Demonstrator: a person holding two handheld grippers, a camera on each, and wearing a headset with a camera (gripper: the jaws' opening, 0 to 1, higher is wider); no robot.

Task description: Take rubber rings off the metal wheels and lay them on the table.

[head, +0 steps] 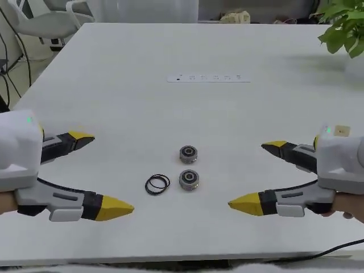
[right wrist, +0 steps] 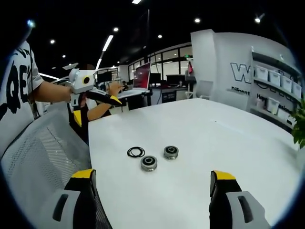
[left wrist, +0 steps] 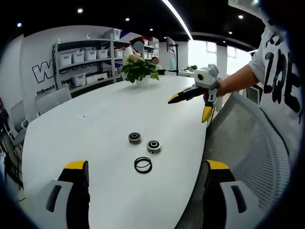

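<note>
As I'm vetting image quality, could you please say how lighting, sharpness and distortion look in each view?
Head view: soft, even light, faint shadows under the sharp wheels and rings; the plant looks slightly blurred. Left gripper view: fisheye bends the table; a strip light glares overhead. Right gripper view: same bending, dim ceiling.

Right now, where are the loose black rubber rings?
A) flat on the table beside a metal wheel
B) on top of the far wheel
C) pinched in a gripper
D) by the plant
A: the rubber rings lie flat on the table beside the nearer metal wheel, while the left gripper and right gripper are open, away from them.
</note>
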